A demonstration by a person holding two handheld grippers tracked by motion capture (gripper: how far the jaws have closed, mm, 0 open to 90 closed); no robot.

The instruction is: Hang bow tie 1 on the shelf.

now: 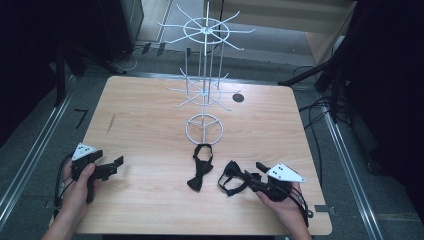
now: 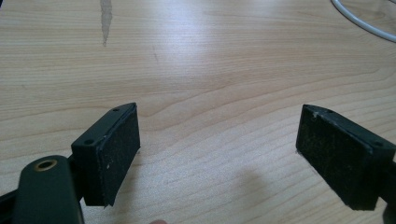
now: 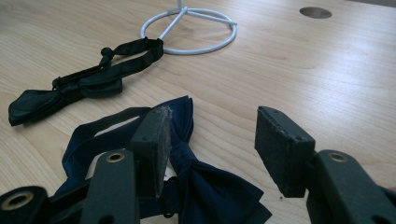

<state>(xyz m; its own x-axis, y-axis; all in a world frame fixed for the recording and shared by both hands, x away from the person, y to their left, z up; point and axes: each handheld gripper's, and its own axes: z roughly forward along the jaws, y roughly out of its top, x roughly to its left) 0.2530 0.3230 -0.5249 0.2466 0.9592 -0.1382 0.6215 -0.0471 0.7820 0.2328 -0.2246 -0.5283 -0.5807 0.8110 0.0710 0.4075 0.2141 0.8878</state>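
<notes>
Both hand-held grippers released over a pale wood counter (image 1: 150,110).
Navy bow tie (image 3: 196,182) under the right hand-held gripper (image 3: 210,140); left hand-held gripper (image 2: 217,154) over bare wood.

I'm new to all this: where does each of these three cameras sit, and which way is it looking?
High view: above the person's side, looking forward and down on the table; forearms, both hands and grippers show.
Left gripper view: rides the left gripper, looking along open jaws at bare wood.
Right gripper view: rides the right gripper, over the navy bow tie.
Shared: black bow tie and white rack, in the high and right gripper views.
</notes>
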